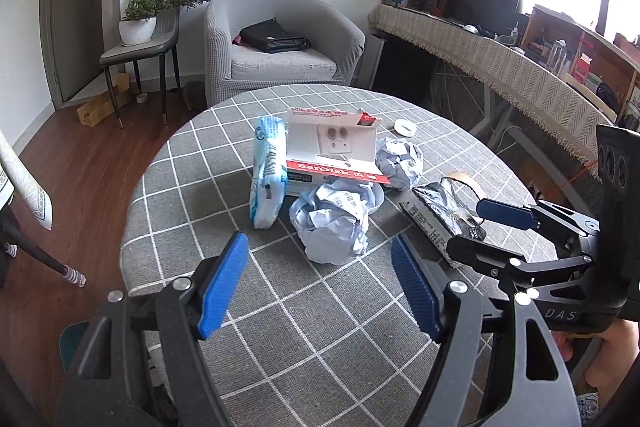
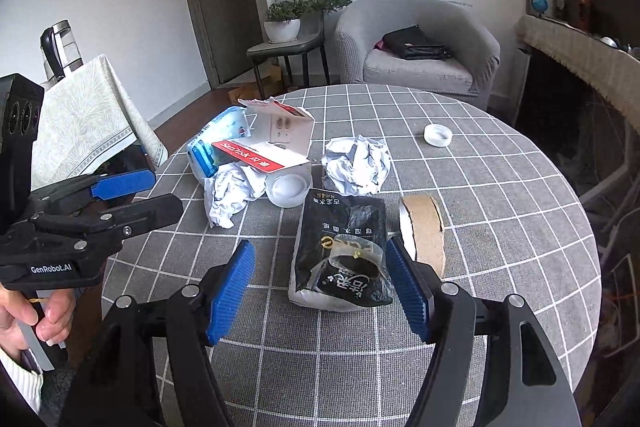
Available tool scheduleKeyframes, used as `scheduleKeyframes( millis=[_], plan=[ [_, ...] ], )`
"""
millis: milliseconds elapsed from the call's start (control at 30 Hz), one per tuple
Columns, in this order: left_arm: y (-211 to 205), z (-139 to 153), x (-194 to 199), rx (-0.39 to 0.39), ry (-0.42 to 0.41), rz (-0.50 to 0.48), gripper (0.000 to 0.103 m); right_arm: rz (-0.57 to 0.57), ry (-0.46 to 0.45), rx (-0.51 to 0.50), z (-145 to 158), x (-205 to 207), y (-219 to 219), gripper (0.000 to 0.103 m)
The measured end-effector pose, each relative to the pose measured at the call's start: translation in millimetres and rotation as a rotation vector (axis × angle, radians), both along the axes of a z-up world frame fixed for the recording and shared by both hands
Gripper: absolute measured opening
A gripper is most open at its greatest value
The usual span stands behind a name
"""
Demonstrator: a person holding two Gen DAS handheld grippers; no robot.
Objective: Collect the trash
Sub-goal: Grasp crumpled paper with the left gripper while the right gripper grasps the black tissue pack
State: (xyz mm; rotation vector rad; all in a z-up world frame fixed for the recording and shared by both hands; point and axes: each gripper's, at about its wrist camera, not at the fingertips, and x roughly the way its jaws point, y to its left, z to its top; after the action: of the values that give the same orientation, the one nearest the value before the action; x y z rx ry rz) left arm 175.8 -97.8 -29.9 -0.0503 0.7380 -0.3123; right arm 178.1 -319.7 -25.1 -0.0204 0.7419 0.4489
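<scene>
The black wrapper point(image 2: 342, 251) lies flat on the checked tablecloth point(image 2: 500, 211), long axis running straight away from my right gripper point(image 2: 320, 291), just ahead between its spread, empty jaws. My left gripper point(image 1: 320, 291), also wide and empty, faces the crumpled paper point(image 1: 332, 223) instead.

My left wrist camera rides just behind its fingers, angled down across the round table point(image 1: 192, 211) toward the armchair point(image 1: 280, 39). My right wrist camera sits alongside, facing the same way and close over the black packet point(image 2: 340, 251). Both share the tabletop litter — each glimpses the other gripper at its edge.
</scene>
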Motion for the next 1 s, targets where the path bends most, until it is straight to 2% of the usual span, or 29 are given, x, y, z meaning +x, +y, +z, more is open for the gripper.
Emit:
scheduleKeyframes(
  millis=[200, 300, 400, 533, 767, 833, 867, 1000],
  plan=[
    [-8, -14, 18, -0.009, 0.050, 0.007, 0.077, -0.001, 0.039, 0.036, -8, 3, -8, 0.069],
    [-7, -20, 28, -0.036, 0.081, 0.023, 0.077, 0.003, 0.047, 0.053, -8, 3, -11, 0.073],
    [-5, -22, 36, -0.065, 0.093, 0.041, 0.077, 0.005, 0.066, 0.063, -8, 6, -8, 0.073],
    [-5, -21, 43, -0.065, 0.096, 0.057, 0.077, 0.004, 0.083, 0.081, -9, 10, -8, 0.073],
    [-3, -24, 53, -0.119, 0.115, 0.071, 0.066, -0.011, 0.105, 0.081, -12, 17, -10, 0.073],
    [-4, -24, 53, -0.118, 0.114, 0.072, 0.062, -0.022, 0.113, 0.072, -13, 20, -10, 0.073],
    [-5, -24, 53, -0.113, 0.115, 0.067, 0.056, -0.025, 0.115, 0.068, -13, 21, -9, 0.073],
    [-8, -24, 52, -0.105, 0.112, 0.058, 0.054, -0.034, 0.111, 0.040, -14, 24, -4, 0.073]
  ],
)
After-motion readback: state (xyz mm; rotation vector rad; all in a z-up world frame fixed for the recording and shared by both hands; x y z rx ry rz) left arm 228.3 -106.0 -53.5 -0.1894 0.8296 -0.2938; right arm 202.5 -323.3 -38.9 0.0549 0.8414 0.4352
